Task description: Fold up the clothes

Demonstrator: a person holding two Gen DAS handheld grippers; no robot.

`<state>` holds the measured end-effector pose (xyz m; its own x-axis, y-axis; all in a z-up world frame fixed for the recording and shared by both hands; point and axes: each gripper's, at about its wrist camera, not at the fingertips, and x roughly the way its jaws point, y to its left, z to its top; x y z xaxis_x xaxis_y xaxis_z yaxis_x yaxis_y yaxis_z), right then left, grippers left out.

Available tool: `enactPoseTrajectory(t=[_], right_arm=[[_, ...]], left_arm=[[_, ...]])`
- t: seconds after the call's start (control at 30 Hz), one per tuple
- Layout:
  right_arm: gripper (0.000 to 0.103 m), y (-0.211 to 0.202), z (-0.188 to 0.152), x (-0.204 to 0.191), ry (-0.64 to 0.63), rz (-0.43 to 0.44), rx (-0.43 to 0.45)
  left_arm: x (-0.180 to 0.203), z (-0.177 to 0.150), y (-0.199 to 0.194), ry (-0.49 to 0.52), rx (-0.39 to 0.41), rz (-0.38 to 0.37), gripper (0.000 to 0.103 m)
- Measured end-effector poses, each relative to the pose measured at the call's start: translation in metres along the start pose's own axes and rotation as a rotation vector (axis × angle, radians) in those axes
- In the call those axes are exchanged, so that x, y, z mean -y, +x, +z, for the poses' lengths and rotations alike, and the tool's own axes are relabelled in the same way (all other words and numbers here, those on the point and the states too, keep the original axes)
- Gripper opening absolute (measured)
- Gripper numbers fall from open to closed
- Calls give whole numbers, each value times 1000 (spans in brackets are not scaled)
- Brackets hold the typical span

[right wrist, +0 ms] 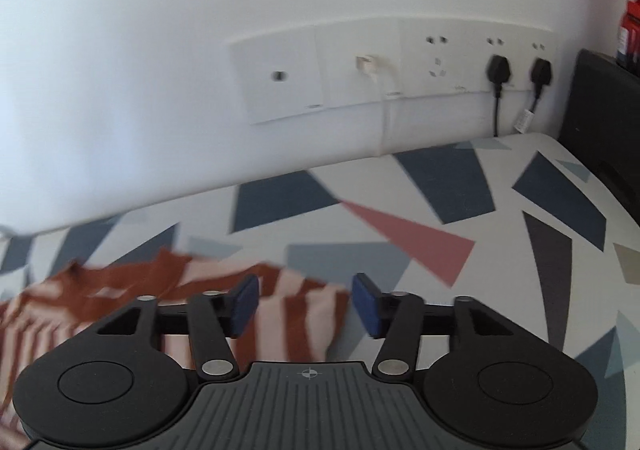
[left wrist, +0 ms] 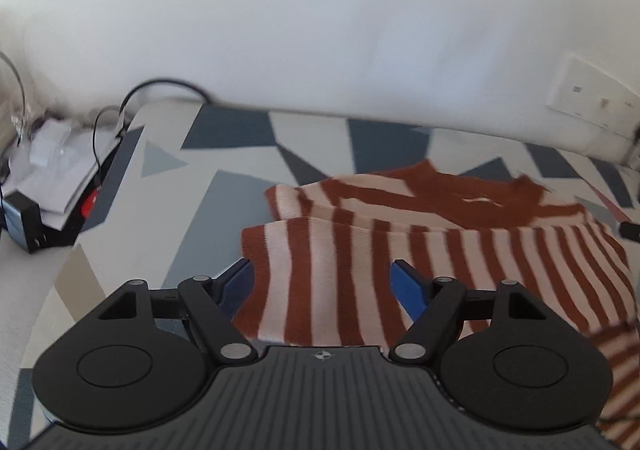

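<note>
The striped garment (left wrist: 420, 250) — rust and pale pink — lies partly folded on the table (left wrist: 224, 194) with its geometric-patterned cover, near the white wall. The left tool (left wrist: 323, 282) hangs low over the near fold, its blue fingers (left wrist: 406, 284) spread wide with cloth between them. The right tool (right wrist: 304, 304) is spread too, over the garment's right edge, aimed towards the wall sockets (right wrist: 400, 70).

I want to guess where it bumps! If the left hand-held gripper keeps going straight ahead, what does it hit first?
Most likely the striped shirt. The left hand-held gripper is open, with the folded fabric already lying between and ahead of its fingers, on the patterned tablecloth. The white wall is farther behind; depth is hard to judge.
</note>
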<state>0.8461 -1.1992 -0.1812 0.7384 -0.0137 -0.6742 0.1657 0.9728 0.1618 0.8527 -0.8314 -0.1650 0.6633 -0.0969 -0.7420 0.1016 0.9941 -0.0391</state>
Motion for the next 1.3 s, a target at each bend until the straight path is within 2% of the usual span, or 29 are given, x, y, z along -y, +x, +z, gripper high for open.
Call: enactPoseTrajectory(t=[0.13, 0.23, 0.3, 0.33, 0.47, 0.53, 0.6, 0.77, 0.87, 0.97, 1.1, 1.3], right_arm=[[51, -22, -33, -17, -115, 39, -39], [53, -16, -44, -18, -99, 19, -61], [59, -11, -52, -18, -89, 6, -75], [61, -9, -56, -18, -83, -1, -83], [68, -9, -64, -19, -56, -39, -91], [70, -15, -68, -21, -41, -71, -88], [79, -24, -72, -19, -9, -90, -78], [83, -50, -87, -7, 18, -149, -79], [93, -68, -94, 5, 88, -182, -69], [93, -83, -102, 18, 194, -218, -62], [97, -102, -114, 26, 317, -214, -50], [102, -132, -126, 25, 290, -195, -21]], left_arm=[[13, -21, -5, 64, -7, -73, 83], [14, -31, 12, 50, -73, -42, 84], [14, -37, 25, 36, -122, -12, 88], [13, -40, 30, 19, -134, -15, 98], [14, -44, 30, -5, -142, 6, 100], [11, -46, 23, -50, -157, 1, 100], [5, -54, 9, -115, -163, -46, 100], [-11, -73, -25, -276, -178, -163, 100], [-15, -86, -44, -335, -185, -203, 100], [-13, -99, -54, -324, -198, -194, 100], [-10, -110, -63, -281, -213, -153, 100], [-17, -127, -100, -333, -160, -82, 100]])
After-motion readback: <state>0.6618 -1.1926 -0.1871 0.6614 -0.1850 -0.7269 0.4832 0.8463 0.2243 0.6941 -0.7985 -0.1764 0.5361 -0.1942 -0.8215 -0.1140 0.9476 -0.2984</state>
